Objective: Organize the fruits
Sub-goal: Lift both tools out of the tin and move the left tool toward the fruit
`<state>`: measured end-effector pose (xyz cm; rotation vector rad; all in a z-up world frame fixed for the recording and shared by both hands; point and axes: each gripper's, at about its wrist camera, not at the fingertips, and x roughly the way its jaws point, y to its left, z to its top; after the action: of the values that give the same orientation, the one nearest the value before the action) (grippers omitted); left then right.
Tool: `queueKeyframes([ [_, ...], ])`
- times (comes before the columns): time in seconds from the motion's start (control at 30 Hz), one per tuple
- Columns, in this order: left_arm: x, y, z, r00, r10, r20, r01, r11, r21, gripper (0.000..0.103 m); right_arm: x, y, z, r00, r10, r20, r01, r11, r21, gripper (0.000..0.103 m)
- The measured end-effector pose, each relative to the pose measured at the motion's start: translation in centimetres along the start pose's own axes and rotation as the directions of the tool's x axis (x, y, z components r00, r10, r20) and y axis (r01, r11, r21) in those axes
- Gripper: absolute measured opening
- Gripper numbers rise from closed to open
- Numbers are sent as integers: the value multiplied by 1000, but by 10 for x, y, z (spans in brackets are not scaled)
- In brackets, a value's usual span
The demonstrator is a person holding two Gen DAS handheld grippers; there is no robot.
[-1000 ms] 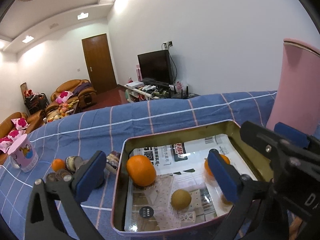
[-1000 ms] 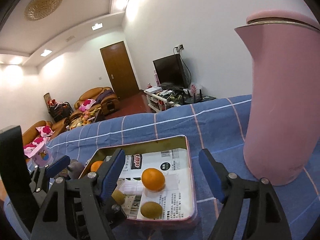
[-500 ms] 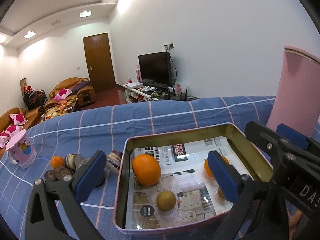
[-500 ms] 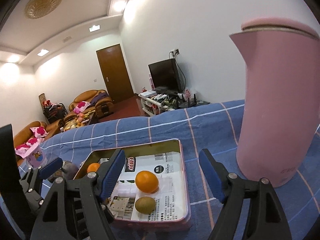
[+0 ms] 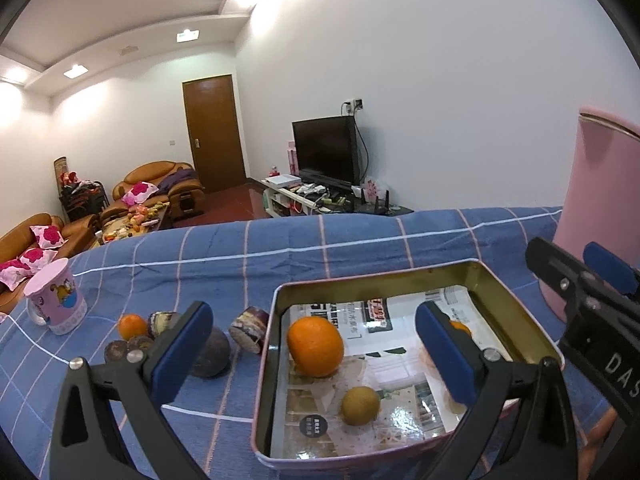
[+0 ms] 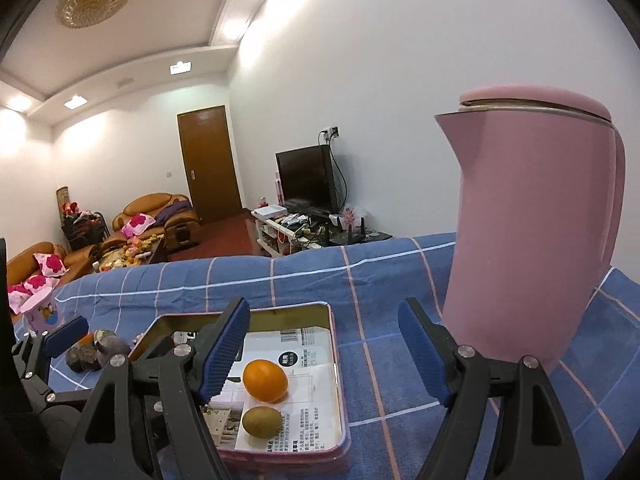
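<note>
Tongs first: the left gripper [image 5: 312, 350] gapes wide over the tin tray [image 5: 516, 312] at lower centre, holding nothing. The right gripper [image 6: 324, 350] is spread just as wide, empty too. White letters "DAS" show on the black body at the left view's right edge. Printed paper [image 5: 372, 312] lines the tray, its text too small to read. Inside sit a large orange [image 5: 315, 347] and a kiwi [image 5: 360, 405] nearer the camera; another orange [image 5: 460, 326] hides behind the left gripper's right finger. Left of the tray, on the blue checked cloth [image 5: 240, 256], lie a small orange [image 5: 132, 326] and dark fruits [image 5: 210, 354]. A cartoon cup [image 5: 56, 302] stands far left, a pink kettle [image 6: 532, 224] right.
</note>
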<state>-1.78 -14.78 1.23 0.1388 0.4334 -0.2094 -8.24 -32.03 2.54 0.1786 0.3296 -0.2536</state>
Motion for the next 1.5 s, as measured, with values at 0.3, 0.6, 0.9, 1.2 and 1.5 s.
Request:
queueKeyframes([
  [0.3,-6,1,-1,999,31,39,-31,999,10,103,-2,3,-4,1000,-4,4,4,1000,-7,79],
  [0.6,-14,10,-4,999,7,41,-7,1000,-1,103,-11,10,-7,1000,-25,15,25,1000,5,79],
  [0.9,-17,28,-7,1000,-9,26,9,1000,-7,103,-19,30,-11,998,-47,28,48,998,-48,79],
  [1.2,-16,57,-10,1000,20,17,-20,1000,-18,103,-20,57,-17,1000,-22,9,22,999,-36,79],
  [1.5,-13,90,-14,999,51,8,-51,998,-30,103,-15,88,-22,1000,22,-15,-22,1000,-21,79],
])
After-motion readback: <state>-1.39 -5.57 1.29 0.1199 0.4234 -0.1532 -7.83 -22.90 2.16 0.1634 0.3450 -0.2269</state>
